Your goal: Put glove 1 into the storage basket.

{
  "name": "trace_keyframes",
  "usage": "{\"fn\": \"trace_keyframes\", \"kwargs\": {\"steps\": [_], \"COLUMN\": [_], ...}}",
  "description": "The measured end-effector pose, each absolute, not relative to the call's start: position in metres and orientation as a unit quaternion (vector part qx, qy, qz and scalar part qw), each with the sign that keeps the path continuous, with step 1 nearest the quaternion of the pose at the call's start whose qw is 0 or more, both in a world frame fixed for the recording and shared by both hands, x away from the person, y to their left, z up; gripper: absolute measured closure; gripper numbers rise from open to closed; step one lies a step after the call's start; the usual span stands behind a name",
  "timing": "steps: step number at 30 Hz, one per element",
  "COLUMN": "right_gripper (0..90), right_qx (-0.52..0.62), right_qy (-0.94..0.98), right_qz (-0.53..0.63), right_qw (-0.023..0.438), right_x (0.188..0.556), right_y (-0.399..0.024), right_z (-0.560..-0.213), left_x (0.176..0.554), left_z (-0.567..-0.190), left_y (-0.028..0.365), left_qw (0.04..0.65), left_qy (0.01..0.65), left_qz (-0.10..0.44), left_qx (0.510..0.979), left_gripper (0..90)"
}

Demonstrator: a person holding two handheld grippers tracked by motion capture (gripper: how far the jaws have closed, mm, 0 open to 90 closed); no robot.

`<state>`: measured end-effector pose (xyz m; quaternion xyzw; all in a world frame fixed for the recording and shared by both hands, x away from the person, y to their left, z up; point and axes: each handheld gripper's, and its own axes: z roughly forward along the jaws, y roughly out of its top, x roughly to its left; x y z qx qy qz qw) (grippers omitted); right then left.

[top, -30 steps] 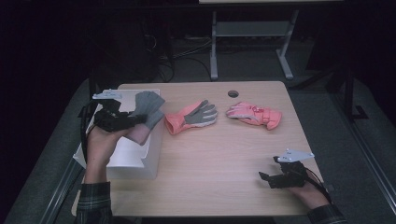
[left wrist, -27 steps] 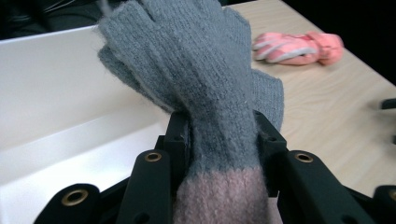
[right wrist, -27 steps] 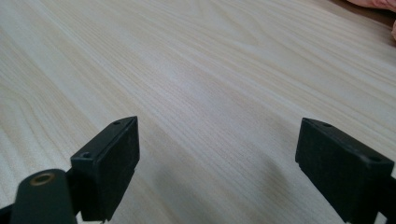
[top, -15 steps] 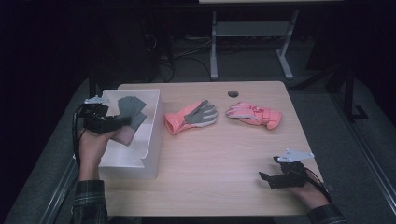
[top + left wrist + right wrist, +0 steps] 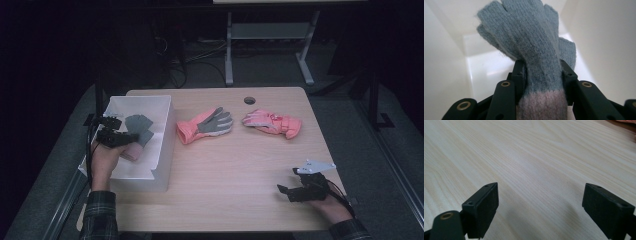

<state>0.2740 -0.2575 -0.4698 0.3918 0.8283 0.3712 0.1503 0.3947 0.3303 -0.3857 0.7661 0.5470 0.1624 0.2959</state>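
- Resting on the table [image 5: 240, 170] at its near right corner, the right gripper [image 5: 284, 189] lies low over the wood, a hand behind it and a grey plate on top.
- In the right gripper view its jaws stand wide apart with bare wood grain between them; nothing is held.
- At the near left, a forearm in a plaid sleeve [image 5: 99, 215] reaches over the near wall of the white bin [image 5: 162, 145].
- The left gripper [image 5: 131, 138] sits inside the bin, in the person's left hand [image 5: 104, 159].
- Its jaws are clamped on the grey glove [image 5: 534, 42], one pad at each side of the wrist part, just above the pink cuff.
- In the left gripper view the glove's fingers fan up and away from the jaws, with the bin's white walls on both sides and its floor behind.
- In the high view the glove [image 5: 140, 127] lies within the bin, its fingers towards the far wall; whether it touches the floor I cannot tell.
- Past the bin, near the table's middle, a pink and grey glove [image 5: 205, 126] lies flat, fingers pointing right.
- Just to its right lies a pink glove [image 5: 272, 121], the two near each other but apart.
- Beyond them a round hole [image 5: 249, 100] sits close to the far edge.
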Motion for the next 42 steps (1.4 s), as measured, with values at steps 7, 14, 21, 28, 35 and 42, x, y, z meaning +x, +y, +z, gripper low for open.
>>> {"fn": "trace_keyframes", "kwargs": {"steps": [7, 14, 21, 28, 35, 42], "right_gripper": [13.6, 13.5, 13.6, 13.7, 13.7, 13.7], "right_qx": [0.394, 0.393, 0.395, 0.396, 0.396, 0.396], "right_qy": [0.829, 0.83, 0.83, 0.83, 0.83, 0.829], "right_qz": [0.369, 0.368, 0.369, 0.368, 0.368, 0.368], "right_qw": [0.144, 0.144, 0.141, 0.139, 0.138, 0.141], "right_x": [0.274, 0.274, 0.274, 0.274, 0.274, 0.274], "right_y": [-0.258, -0.258, -0.259, -0.259, -0.26, -0.261], "right_z": [-0.47, -0.47, -0.469, -0.469, -0.469, -0.468], "left_x": [0.402, 0.406, 0.409, 0.408, 0.404, 0.393], "left_z": [-0.403, -0.417, -0.422, -0.418, -0.406, -0.378], "left_y": [0.332, 0.329, 0.325, 0.322, 0.321, 0.32], "left_qw": [0.269, 0.241, 0.225, 0.241, 0.251, 0.273], "left_qy": [0.561, 0.565, 0.562, 0.561, 0.557, 0.542], "left_qz": [0.147, 0.127, 0.127, 0.136, 0.151, 0.18], "left_qx": [0.769, 0.779, 0.785, 0.78, 0.777, 0.774], "left_gripper": [63.6, 58.3, 37.9, 24.4, 19.2, 19.0]}}
